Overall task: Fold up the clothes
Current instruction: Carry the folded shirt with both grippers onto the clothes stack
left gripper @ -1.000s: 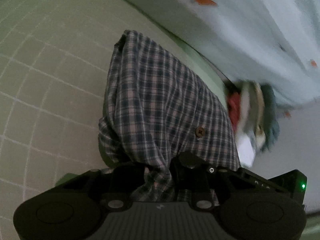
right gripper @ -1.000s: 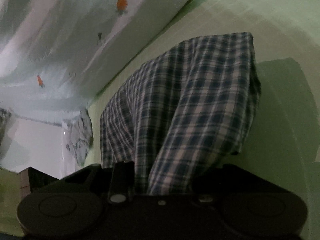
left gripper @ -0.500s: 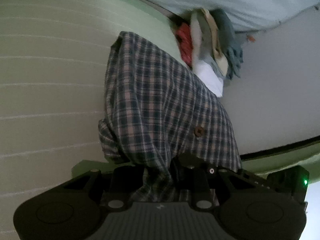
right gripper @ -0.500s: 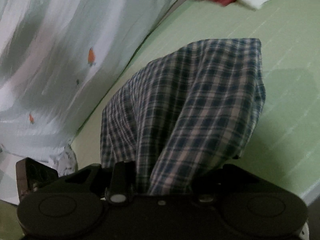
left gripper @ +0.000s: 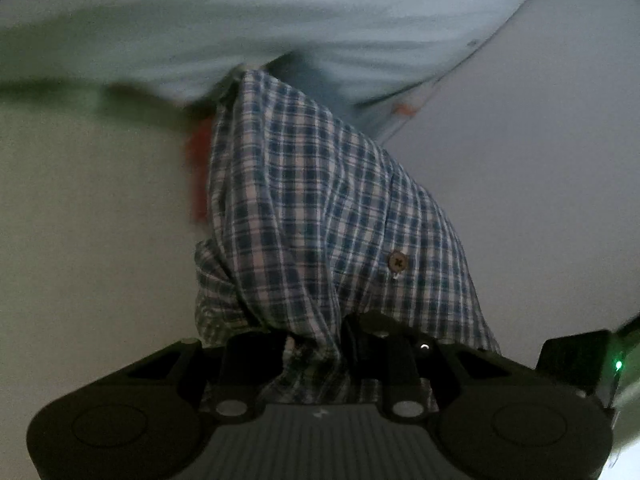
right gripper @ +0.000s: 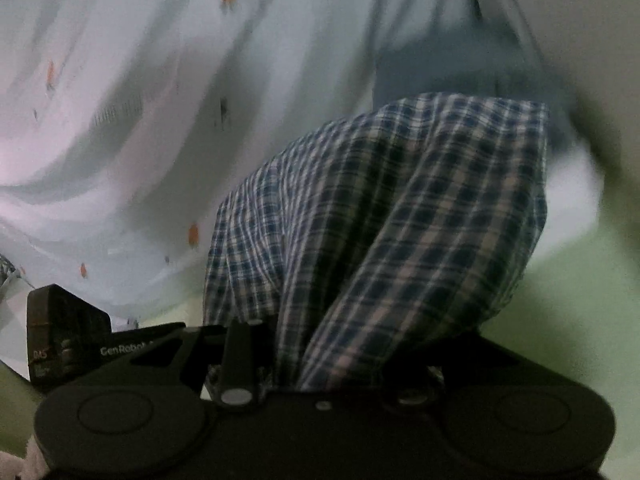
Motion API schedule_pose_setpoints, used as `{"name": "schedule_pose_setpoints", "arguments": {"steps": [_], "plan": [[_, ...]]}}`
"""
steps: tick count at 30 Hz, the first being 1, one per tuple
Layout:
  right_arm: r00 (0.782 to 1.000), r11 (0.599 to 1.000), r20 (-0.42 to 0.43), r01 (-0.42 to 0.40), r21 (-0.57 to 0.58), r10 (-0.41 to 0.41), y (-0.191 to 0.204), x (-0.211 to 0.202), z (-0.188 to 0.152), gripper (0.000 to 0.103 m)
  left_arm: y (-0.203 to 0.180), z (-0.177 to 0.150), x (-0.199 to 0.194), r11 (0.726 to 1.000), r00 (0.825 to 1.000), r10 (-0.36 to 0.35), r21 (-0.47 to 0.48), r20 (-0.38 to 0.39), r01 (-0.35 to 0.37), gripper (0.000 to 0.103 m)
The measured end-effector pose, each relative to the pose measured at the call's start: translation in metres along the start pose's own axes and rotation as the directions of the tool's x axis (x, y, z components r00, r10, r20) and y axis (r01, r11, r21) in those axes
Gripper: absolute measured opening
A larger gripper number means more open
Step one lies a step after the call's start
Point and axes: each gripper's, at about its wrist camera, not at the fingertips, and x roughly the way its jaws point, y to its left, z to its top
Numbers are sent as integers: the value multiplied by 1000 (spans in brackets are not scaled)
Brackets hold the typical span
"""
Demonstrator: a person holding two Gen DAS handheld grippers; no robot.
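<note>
A blue and white plaid shirt with a brown button drapes over my left gripper, which is shut on its cloth. The same plaid shirt also hangs over my right gripper, which is shut on it. The shirt hides most of both pairs of fingers and is lifted off the green surface. Both views are blurred by motion.
A pale blue sheet with small orange marks fills the background, also in the left wrist view. A red garment shows behind the shirt's left edge. A pale wall is at the right.
Both grippers have swung with the shirt held in them. The green surface has dropped out of most of the view, and the pale blue sheet and the wall now fill the background.
</note>
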Motion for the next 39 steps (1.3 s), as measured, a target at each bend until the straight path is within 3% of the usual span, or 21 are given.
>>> {"name": "schedule_pose_setpoints", "arguments": {"steps": [6, 9, 10, 13, 15, 17, 19, 20, 22, 24, 26, 28, 31, 33, 37, 38, 39], "plan": [[985, 985, 162, -39, -169, 67, -11, -39, 124, 33, -84, 92, 34, 987, 983, -87, 150, 159, 63, 28], [965, 976, 230, -83, -201, 129, -20, -38, 179, 35, -112, 137, 44, 970, 969, -92, 240, 229, 35, 30], [958, 974, 248, -92, -205, 142, -24, -35, 196, 37, -116, 149, 47, 967, 966, -85, 256, 245, 20, 35], [953, 982, 277, -77, -175, 124, -62, -19, 231, 55, -109, 175, 79, 963, 964, 12, 256, 266, -83, 41], [957, 997, 289, -18, -69, 37, -87, 19, 240, 74, -85, 179, 112, 958, 966, 121, 230, 229, -174, 41], [963, 997, 257, 70, 44, -79, -122, 58, 239, 79, -55, 178, 145, 951, 962, 216, 186, 168, -246, 39], [964, 976, 175, 184, 118, -202, -153, 96, 231, 79, -21, 171, 174, 948, 954, 288, 117, 77, -296, 39], [960, 967, 146, 220, 132, -238, -163, 107, 226, 79, -8, 165, 182, 949, 953, 295, 96, 61, -300, 39], [959, 966, 153, 217, 141, -238, -175, 113, 215, 83, 14, 154, 190, 957, 959, 279, 68, 55, -282, 41], [958, 965, 159, 218, 146, -240, -185, 117, 205, 91, 28, 156, 194, 967, 966, 247, 50, 73, -251, 42], [950, 961, 164, 248, 123, -266, -182, 111, 204, 92, 36, 164, 200, 971, 969, 234, 34, 85, -238, 42], [929, 948, 192, 307, 80, -317, -172, 103, 203, 92, 41, 173, 203, 971, 968, 232, 27, 97, -236, 42], [870, 915, 299, 403, 22, -391, -151, 93, 199, 92, 32, 178, 198, 963, 958, 256, 57, 130, -265, 42], [823, 884, 372, 468, -11, -431, -137, 86, 197, 100, 21, 181, 188, 951, 946, 276, 96, 169, -295, 43], [708, 803, 513, 593, -58, -485, -108, 72, 193, 102, 3, 199, 185, 939, 929, 269, 148, 253, -311, 63], [696, 793, 524, 607, -62, -491, -106, 73, 194, 102, -1, 205, 187, 938, 927, 262, 156, 266, -310, 65], [716, 804, 496, 592, -59, -491, -112, 81, 198, 102, -4, 211, 192, 936, 926, 262, 161, 272, -312, 68]]}}
